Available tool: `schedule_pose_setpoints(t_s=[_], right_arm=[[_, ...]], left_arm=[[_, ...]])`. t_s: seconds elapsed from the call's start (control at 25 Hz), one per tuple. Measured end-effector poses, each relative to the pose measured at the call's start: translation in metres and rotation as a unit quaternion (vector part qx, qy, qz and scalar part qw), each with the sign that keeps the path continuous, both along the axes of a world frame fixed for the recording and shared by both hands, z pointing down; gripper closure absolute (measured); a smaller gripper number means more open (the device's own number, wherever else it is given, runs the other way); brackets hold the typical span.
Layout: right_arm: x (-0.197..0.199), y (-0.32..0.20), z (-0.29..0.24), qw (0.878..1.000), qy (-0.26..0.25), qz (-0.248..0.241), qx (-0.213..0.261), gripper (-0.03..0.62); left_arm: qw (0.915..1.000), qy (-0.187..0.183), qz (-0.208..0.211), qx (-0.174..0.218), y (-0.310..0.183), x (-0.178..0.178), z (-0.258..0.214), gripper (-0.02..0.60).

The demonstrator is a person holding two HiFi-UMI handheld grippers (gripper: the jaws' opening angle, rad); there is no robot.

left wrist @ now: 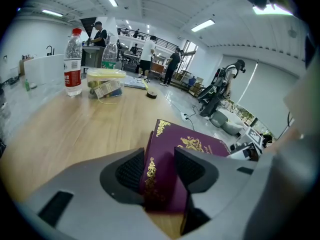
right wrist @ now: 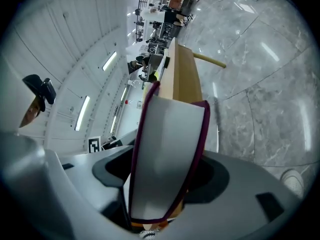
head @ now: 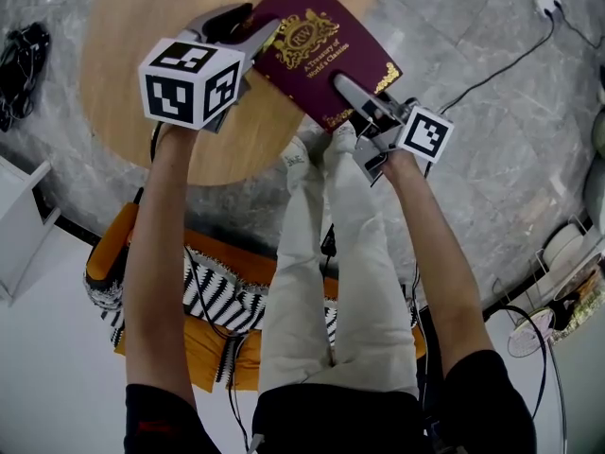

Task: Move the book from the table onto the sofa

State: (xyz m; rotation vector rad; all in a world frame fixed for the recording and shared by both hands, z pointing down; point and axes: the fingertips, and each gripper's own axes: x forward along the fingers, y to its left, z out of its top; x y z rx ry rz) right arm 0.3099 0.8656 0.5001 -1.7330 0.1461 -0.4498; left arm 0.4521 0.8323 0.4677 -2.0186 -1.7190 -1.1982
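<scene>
While the book (head: pixel 317 50) overhangs the counter's (head: pixel 123 55) near edge, we hold it at both ends: left gripper (head: pixel 257 34) clamped on its left corner, right gripper (head: pixel 354 97) pinching its near edge.

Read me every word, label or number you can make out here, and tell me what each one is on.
"A Treasury of World's Classics", as best it can be read: gold print along one edge of the book cover.
Gold crest on that cover: its letters are too small to read.
Red label on the water bottle: too blurred to read.
Sticker on the clear container: unreadable.
Marker cube: black-and-white square patterns, no words.
</scene>
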Motion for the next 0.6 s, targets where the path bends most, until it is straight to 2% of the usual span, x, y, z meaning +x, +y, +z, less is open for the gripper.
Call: schedule_pose_setpoints(t_s=[0.6], right_arm=[[0.0022, 0.0006, -0.0049, 0.999, 0.017, 0.023, 0.022, 0.330]], left_arm=[[0.9999, 0.005, 0.001, -0.011, 0.0014, -0.0005, 0.0014, 0.380]])
